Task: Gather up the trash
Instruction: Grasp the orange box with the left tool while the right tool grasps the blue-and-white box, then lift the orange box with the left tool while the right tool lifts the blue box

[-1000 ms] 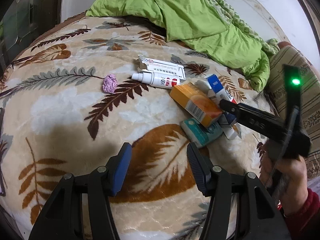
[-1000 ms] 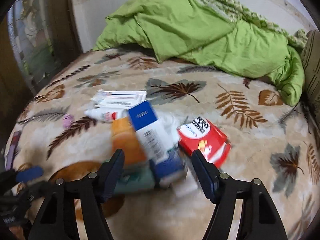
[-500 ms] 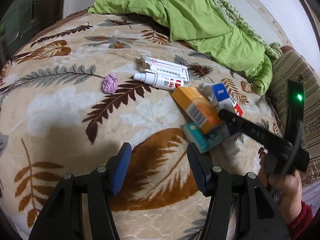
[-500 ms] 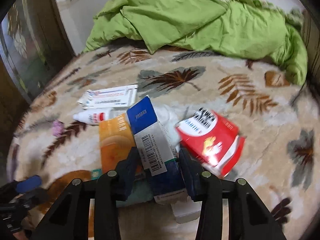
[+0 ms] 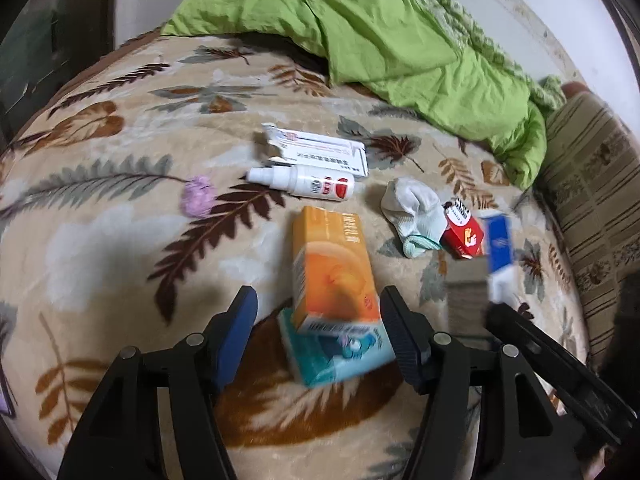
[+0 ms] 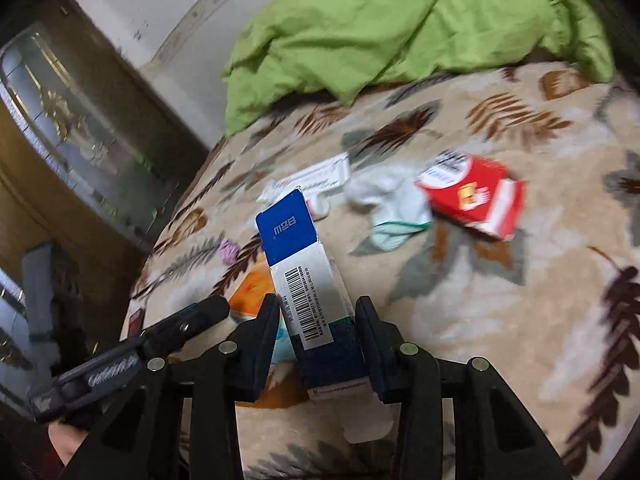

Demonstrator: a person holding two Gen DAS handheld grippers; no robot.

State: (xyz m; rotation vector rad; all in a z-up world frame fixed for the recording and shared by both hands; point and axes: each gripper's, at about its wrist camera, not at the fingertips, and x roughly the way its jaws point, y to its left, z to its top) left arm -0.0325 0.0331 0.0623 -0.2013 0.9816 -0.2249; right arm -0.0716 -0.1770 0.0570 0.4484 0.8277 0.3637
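While the right claw grips a box, the left one hangs parted over the bed; details by line:

Right claw (image 6: 316, 330): closed on the blue and white box (image 6: 306, 276); both pads press its long sides; the box is tilted, blue end pointing away from the camera, barcode face up; it appears lifted off the blanket.

Left claw (image 5: 318, 334): jaws wide apart, holding nothing; it hangs over the orange box (image 5: 332, 268), which sits in the gap between the pads without touching either.

Orange box: lying on the blanket (image 5: 100, 248), its near end resting on top of a teal box (image 5: 340, 356).

Spray bottle (image 5: 304, 182): white, on its side, beyond the orange box; just behind it lies a long white carton (image 5: 320, 150) with one end flap open.

Sock (image 5: 412, 214): white with a pale green cuff, crumpled, to the right of the orange box; touching or nearly touching the red packet (image 5: 464, 234) on its right.

Purple wad (image 5: 196, 196): a small crumpled ball, left of the spray bottle, apart from the rest.

Blue and white box, seen from the left claw (image 5: 498, 248): blurred, at the right edge of the pile, above the blanket near the red packet.

Green quilt (image 5: 380, 28): bunched along the far side of the bed; a striped cushion (image 5: 592, 184) lies at the right.
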